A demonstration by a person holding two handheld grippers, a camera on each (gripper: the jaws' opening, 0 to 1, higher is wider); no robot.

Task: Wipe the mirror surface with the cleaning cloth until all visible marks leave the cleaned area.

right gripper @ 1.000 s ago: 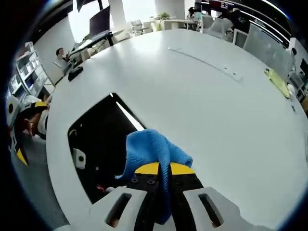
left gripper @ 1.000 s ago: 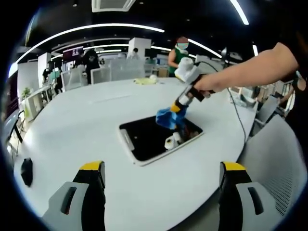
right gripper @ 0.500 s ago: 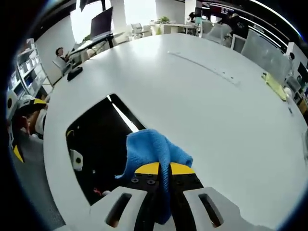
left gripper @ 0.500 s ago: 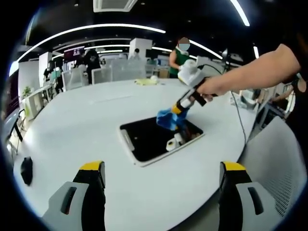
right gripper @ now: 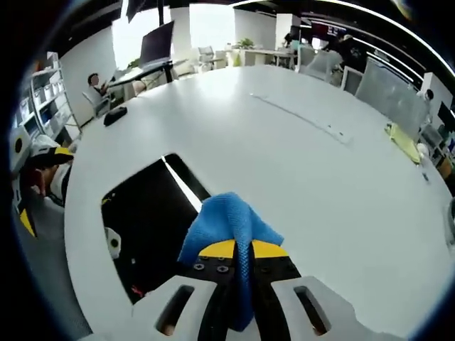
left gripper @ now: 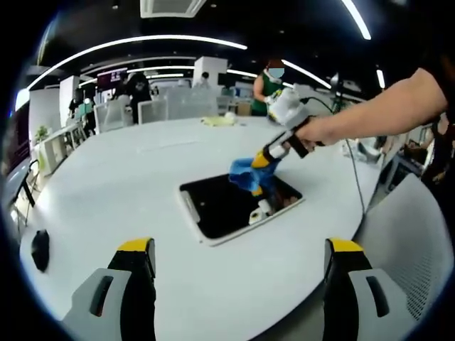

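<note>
A: Where is the mirror (left gripper: 238,206)?

B: Flat on the white worktop (left gripper: 121,192), a dark rectangle with a pale frame; in the right gripper view the mirror (right gripper: 153,213) lies just ahead and to the left of the tongs, a bright streak of reflected light running across it.

A: And the cloth?

B: The blue cleaning cloth (right gripper: 227,231) is clamped between the yellow-tipped right tongs (right gripper: 239,250), jaws pressed together on it; its bunched end hangs over the mirror's near edge; in the left gripper view the same cloth (left gripper: 249,172) sits at the mirror's far side, held there by the right tongs (left gripper: 261,160) in a person's hand (left gripper: 313,131); whether it touches the glass I cannot tell.

A: The left tongs (left gripper: 238,256)?

B: Jaws wide apart, gripping nothing, near the worktop's edge and well apart from the mirror.

A: Anything else on the worktop?

B: A small black object (left gripper: 40,250) near the left edge; a yellow item (right gripper: 405,141) far across.
</note>
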